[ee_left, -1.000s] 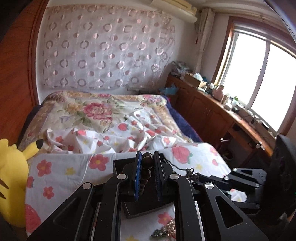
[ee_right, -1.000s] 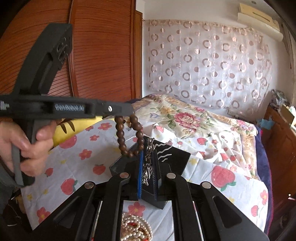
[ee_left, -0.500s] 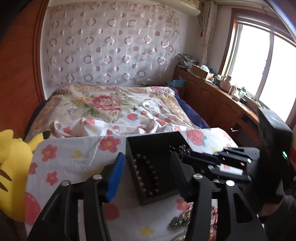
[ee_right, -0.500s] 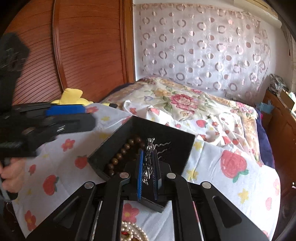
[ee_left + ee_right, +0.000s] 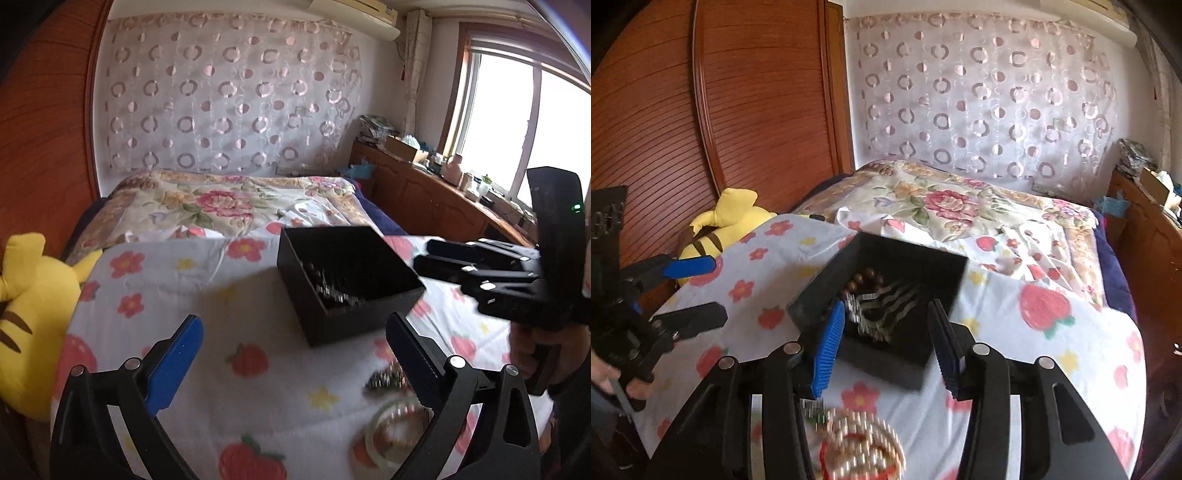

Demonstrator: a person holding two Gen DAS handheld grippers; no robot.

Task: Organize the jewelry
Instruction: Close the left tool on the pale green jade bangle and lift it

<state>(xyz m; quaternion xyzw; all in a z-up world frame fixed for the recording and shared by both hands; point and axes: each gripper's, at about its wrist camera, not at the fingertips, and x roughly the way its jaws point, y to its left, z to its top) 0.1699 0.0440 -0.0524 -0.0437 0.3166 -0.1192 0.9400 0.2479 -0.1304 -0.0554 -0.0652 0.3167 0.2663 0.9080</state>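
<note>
A black box (image 5: 919,373) stands on the flower-print cloth. Inside it lie a brown bead bracelet (image 5: 866,277) and a silver comb-shaped hair ornament (image 5: 886,308). My right gripper (image 5: 886,345) hangs over the box's near wall. Its jaws are opening, and the ornament lies just ahead of them, free of both pads. My left gripper (image 5: 295,356) is drawn back to the left of the box (image 5: 362,323). Its jaws are opening wide with only cloth between them. Each gripper shows in the other's view: the right gripper (image 5: 424,254) and the left gripper (image 5: 701,293).
Loose jewelry lies on the cloth near me: a pearl heap with a red cord (image 5: 864,446), a sparkly piece (image 5: 386,378) and a pale bangle (image 5: 373,439). A yellow plush toy (image 5: 33,306) sits at the left edge, with the wooden wardrobe (image 5: 746,110) behind it. The bed lies beyond.
The left gripper let the bead bracelet go into the box, then opened wide and pulled back left. The right gripper sank to the box and opened, releasing the silver ornament.
</note>
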